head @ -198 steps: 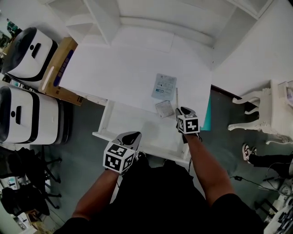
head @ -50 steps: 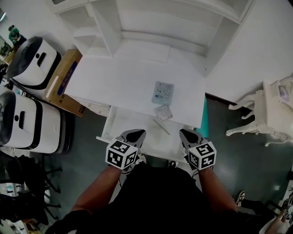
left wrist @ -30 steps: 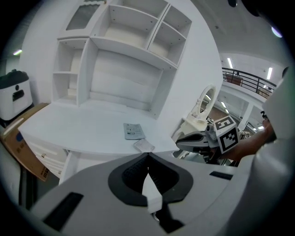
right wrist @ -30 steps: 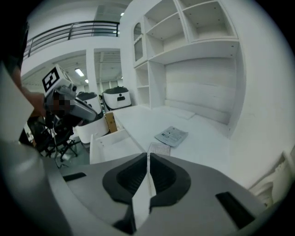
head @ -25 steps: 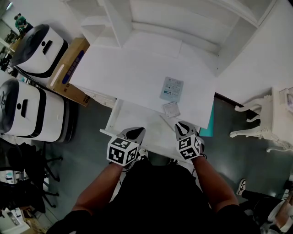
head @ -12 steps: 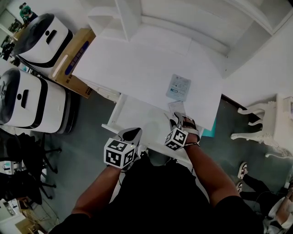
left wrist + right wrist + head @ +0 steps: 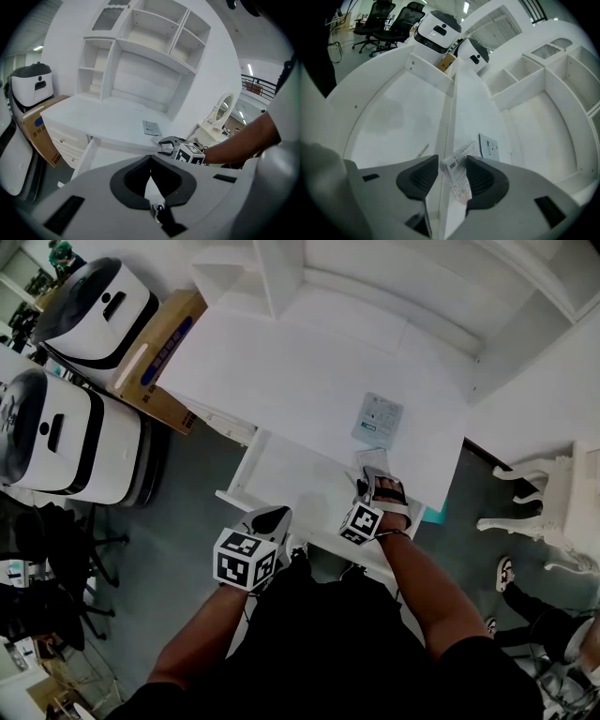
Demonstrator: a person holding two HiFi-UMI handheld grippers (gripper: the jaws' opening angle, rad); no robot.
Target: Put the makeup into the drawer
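The right gripper [image 7: 384, 482] has just been opening its jaws. They stand wide now and hold nothing tight. The clear makeup packet [image 7: 457, 180] sits between them, close to the right jaw, at the edge of the desk [image 7: 281, 362]. Below the left jaw is the open drawer [image 7: 384, 117], with a thin stick [image 7: 422, 150] in it. A flat card [image 7: 489, 146] lies just past the packet. The left gripper [image 7: 150, 164] is squeezed closed on nothing, near the right one.
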